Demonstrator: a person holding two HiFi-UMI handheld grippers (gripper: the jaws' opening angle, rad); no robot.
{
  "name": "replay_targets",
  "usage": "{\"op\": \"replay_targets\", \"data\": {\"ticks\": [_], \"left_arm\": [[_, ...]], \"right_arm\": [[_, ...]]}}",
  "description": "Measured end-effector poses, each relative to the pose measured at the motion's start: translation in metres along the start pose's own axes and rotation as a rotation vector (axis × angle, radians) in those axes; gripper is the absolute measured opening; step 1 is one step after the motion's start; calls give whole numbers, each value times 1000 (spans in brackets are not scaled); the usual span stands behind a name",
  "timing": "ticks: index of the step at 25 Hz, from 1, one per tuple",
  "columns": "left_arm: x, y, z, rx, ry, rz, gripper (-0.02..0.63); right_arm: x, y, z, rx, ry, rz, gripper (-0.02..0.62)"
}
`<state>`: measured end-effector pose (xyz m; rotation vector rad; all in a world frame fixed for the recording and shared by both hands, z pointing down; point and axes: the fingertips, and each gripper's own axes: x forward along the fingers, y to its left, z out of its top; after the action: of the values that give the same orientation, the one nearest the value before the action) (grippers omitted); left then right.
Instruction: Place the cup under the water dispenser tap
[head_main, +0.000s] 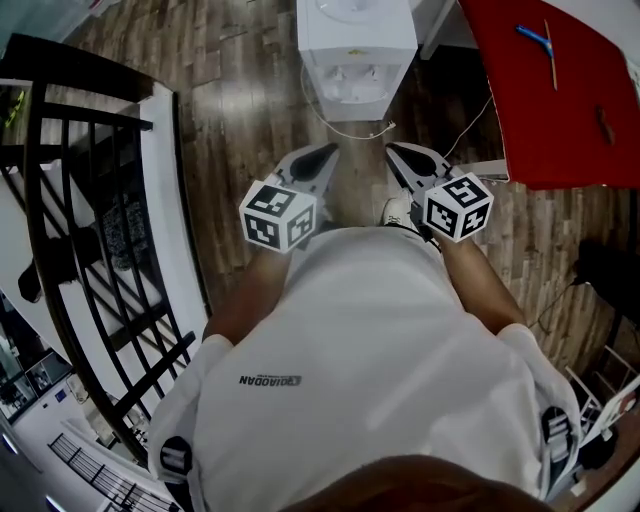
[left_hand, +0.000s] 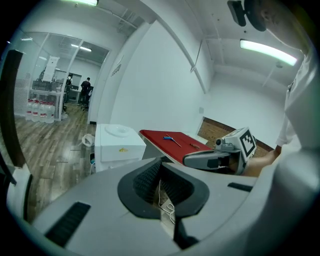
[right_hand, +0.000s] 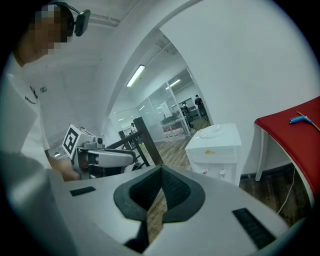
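A white water dispenser stands on the wood floor ahead of me, its two taps facing me. It also shows in the left gripper view as the dispenser and in the right gripper view as the dispenser. No cup shows in any view. My left gripper and right gripper are held side by side at waist height, pointing at the dispenser, well short of it. The left gripper is shut with nothing in it. The right gripper is shut too, and holds nothing.
A red table with a blue tool on it stands right of the dispenser. A black railing over a stairwell runs along my left. A white cord lies on the floor before the dispenser.
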<state>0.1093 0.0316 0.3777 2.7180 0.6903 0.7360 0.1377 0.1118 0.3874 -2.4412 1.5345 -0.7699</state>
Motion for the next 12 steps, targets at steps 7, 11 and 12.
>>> {"op": "replay_targets", "data": {"ticks": [7, 11, 12], "left_arm": [[-7, 9, 1, -3, -14, -6, -5], [-7, 10, 4, -9, -27, -10, -5], [-8, 11, 5, -11, -30, -9, -5]], "right_arm": [[4, 6, 0, -24, 17, -14, 21], [5, 7, 2, -34, 23, -16, 21], [6, 7, 2, -35, 24, -16, 21]]}}
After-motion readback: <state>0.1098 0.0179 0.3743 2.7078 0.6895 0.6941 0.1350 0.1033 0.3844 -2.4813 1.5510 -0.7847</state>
